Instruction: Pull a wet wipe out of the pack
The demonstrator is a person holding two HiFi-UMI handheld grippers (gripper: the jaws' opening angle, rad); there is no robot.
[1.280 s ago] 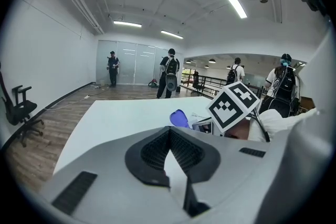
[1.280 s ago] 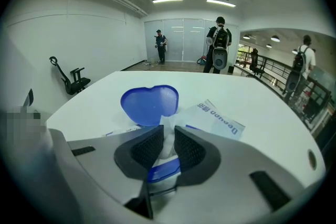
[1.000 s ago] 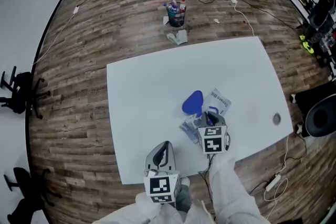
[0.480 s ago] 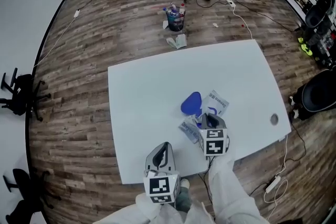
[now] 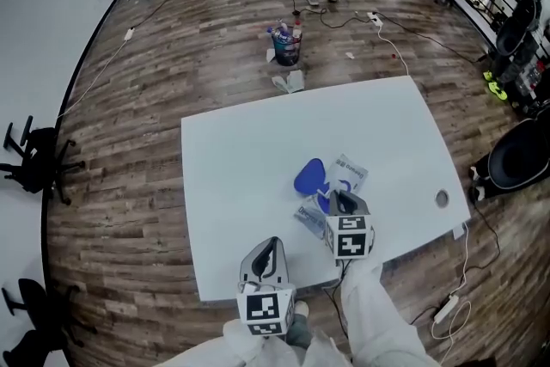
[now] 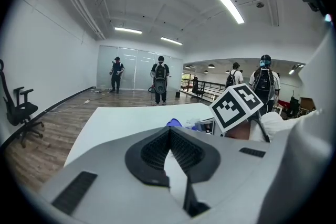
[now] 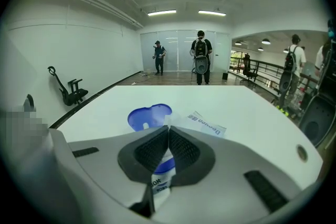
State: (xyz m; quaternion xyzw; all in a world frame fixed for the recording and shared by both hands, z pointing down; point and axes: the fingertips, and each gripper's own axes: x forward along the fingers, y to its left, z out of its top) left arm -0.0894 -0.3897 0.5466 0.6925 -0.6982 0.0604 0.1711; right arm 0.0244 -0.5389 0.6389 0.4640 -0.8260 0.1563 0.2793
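The wet wipe pack (image 5: pixel 351 174) lies on the white bench (image 5: pixel 241 150), toward its near edge and closer to the near right corner than to the left one. Its round blue lid (image 5: pixel 309 176) is flipped open and lies flat on the bench on the pack's left side.

The right gripper (image 5: pixel 337 198) is over the pack's near end and points down at it. In the right gripper view its jaws are pressed together, and a thin white sliver of wet wipe (image 7: pixel 168 123) sticks up between the ribbed pads (image 7: pixel 185 147). The blue lid (image 7: pixel 148 115) and the pack's printed white end (image 7: pixel 209 125) lie just beyond the jaw tips, and more of the pack's blue label shows through the gap under the pads.

The left gripper (image 5: pixel 273 243) hovers at the bench's near edge, left of the pack and apart from it. Its jaws are closed too, with the pads meeting at the tip and nothing between them, only bare bench showing below.
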